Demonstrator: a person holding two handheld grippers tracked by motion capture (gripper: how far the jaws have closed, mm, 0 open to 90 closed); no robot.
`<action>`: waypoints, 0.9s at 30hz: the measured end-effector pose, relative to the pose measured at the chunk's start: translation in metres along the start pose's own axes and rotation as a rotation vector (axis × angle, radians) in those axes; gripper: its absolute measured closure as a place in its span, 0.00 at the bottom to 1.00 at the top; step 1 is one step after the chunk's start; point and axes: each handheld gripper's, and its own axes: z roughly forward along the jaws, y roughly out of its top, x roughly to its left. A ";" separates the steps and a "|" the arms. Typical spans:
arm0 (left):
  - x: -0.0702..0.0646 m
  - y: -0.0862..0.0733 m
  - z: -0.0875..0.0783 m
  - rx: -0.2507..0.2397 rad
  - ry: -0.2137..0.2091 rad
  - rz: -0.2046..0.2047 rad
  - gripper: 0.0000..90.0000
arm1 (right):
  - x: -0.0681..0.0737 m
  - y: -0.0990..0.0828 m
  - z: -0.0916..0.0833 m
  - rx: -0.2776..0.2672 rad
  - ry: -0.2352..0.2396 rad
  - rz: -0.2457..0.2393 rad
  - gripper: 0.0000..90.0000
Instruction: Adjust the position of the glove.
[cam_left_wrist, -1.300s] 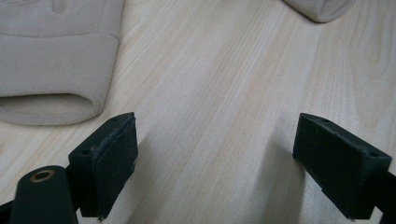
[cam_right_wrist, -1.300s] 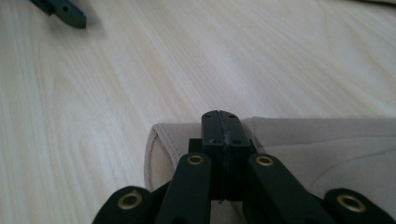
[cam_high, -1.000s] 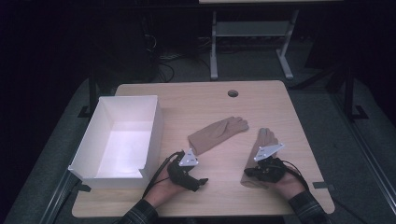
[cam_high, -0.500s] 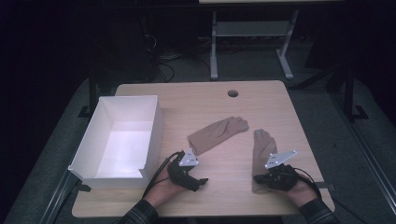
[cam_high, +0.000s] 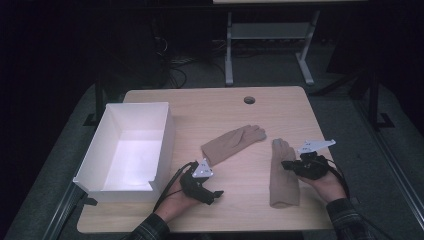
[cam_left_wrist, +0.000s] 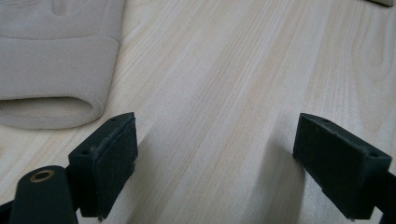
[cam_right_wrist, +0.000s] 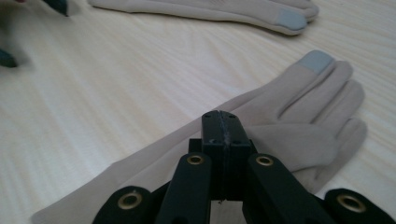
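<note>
A white box (cam_high: 127, 150) sat open at the table's (cam_high: 210, 105) left side, with nothing visible inside; no writing could be read anywhere. The pale wood table had a round hole (cam_high: 249, 100) near its far edge, and the room around it was dark. One beige glove (cam_high: 234, 142) lay mid-table, another (cam_high: 283, 175) to its right. The left gripper (cam_high: 212, 194) rested by the box, jaws wide apart and empty. The right gripper (cam_high: 286, 164) sat over the right glove, jaws closed together; whether they pinched fabric was unclear.

Black grippers (cam_high: 216, 193) — brass rivets, plaid sleeves (cam_high: 150, 231)
</note>
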 end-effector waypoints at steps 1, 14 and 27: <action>0.000 0.000 0.000 0.000 0.000 0.000 0.15 | -0.002 0.001 0.002 0.009 -0.004 0.001 1.00; 0.000 0.000 0.000 0.000 0.000 0.001 0.15 | -0.008 -0.005 0.023 0.075 -0.034 0.003 1.00; 0.000 0.000 0.000 0.000 0.000 0.000 0.15 | 0.013 0.003 0.035 0.075 0.057 -0.030 1.00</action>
